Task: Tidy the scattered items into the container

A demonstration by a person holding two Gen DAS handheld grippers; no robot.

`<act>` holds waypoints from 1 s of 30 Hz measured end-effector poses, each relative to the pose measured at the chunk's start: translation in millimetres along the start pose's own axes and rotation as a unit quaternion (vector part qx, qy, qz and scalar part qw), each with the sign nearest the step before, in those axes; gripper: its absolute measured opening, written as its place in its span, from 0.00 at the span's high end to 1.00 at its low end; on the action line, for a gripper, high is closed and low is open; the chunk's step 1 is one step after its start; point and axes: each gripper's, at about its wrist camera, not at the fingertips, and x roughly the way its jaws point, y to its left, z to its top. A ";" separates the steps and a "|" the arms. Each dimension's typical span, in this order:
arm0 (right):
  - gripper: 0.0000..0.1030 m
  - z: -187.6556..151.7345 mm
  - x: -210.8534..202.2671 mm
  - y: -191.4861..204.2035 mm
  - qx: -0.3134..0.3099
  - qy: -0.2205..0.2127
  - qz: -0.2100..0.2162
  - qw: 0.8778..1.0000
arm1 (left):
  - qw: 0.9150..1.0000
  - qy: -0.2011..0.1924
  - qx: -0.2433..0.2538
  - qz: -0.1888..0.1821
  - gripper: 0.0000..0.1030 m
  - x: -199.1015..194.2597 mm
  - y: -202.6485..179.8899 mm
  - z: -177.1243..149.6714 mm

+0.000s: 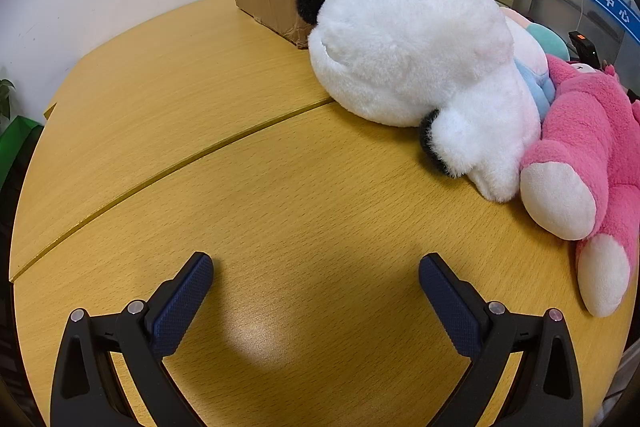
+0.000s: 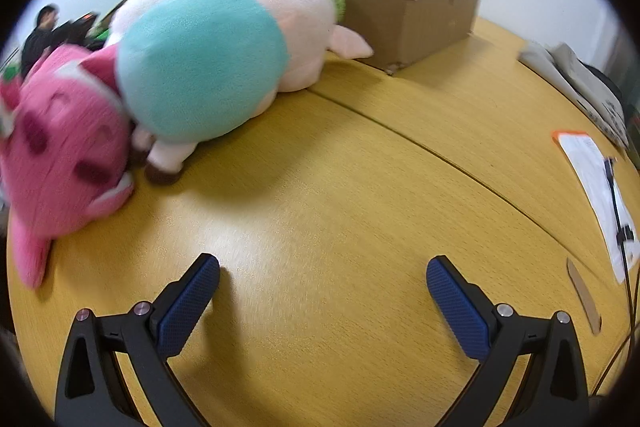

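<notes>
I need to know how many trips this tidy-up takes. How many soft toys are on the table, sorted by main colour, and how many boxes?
White soft toy: 1
Pink soft toy: 1
Teal and pale pink soft toy: 1
Cardboard box: 1
Total: 3 soft toys and 1 box, 4 things. Both grippers, left and right, are open and hold nothing.

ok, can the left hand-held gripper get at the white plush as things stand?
Probably yes. The left hand-held gripper is open and empty, with only bare table between it and the white plush. The pink plush crowds its right side.
</notes>
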 end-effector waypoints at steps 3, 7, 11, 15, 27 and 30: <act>0.00 -6.3 -5.4 8.6 0.066 0.000 -0.051 0.997 | 1.000 0.000 -0.001 0.001 0.00 0.1 0.0 0.6; 0.00 -18.7 -17.2 30.8 0.107 0.011 -0.079 0.991 | 0.997 -0.002 -0.061 0.045 0.00 -1.2 -6.8 -0.3; 0.00 -36.7 -36.2 76.2 0.062 -0.015 -0.103 0.993 | 0.991 -0.003 -0.106 0.080 0.00 -1.9 -16.4 -0.7; 0.00 -51.1 -80.3 115.9 0.113 -0.076 -0.108 0.985 | 0.974 -0.004 -0.182 0.138 0.00 -7.9 -31.9 -8.7; 0.00 1.0 -130.0 198.5 0.205 -0.143 -0.177 0.952 | 0.963 -0.074 -0.201 0.164 0.00 -90.8 -153.8 -21.9; 0.00 13.2 -127.3 214.3 0.201 -0.143 -0.175 0.953 | 0.964 -0.120 -0.208 0.112 0.00 -116.8 -189.3 -13.0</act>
